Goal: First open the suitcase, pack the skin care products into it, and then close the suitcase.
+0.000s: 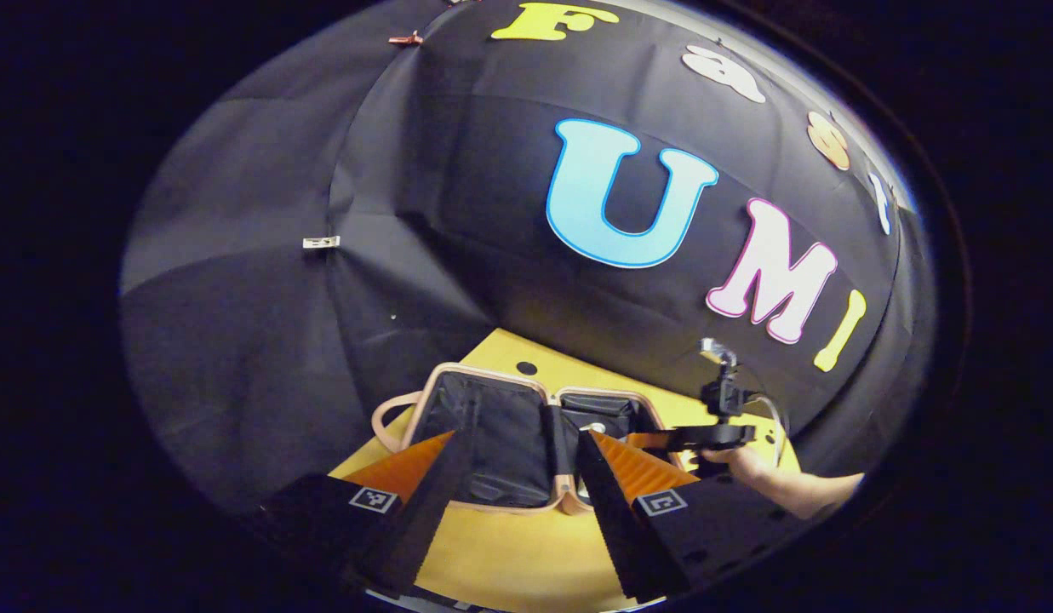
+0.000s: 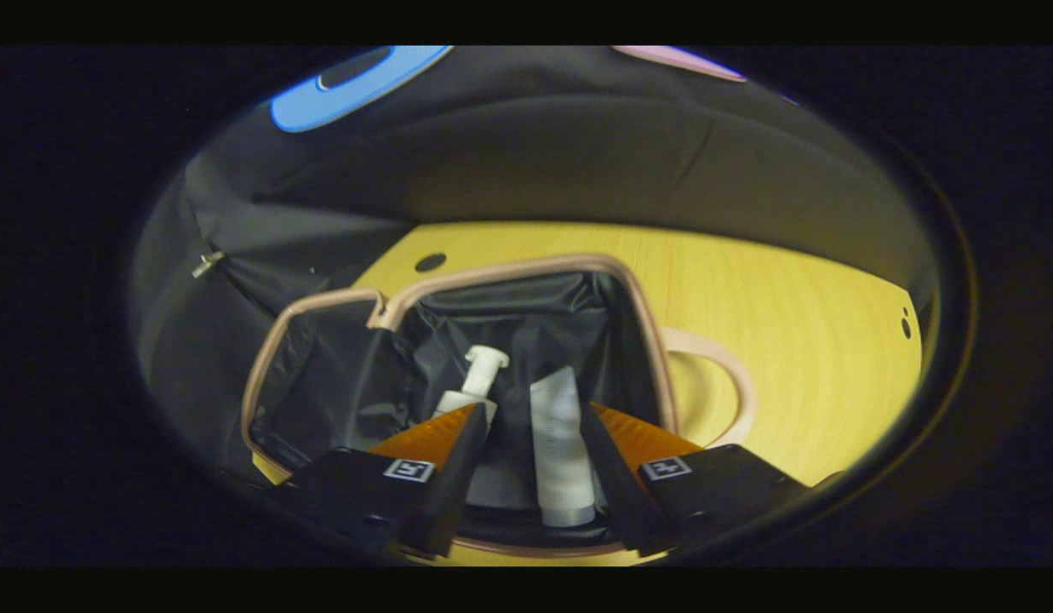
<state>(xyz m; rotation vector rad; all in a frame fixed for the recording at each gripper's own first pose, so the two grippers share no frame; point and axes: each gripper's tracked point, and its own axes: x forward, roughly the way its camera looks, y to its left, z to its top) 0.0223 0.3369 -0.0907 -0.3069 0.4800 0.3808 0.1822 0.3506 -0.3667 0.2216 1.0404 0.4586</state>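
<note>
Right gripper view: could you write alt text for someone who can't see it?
An open suitcase with a black lining lies on a yellow table, with a white pump bottle and a white tube inside one half. The right gripper hangs above them, open, holding nothing.

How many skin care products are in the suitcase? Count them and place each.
2, both in the same suitcase half: a pump bottle left, a tube right beside it. Gripper fingers may hide more.
</note>
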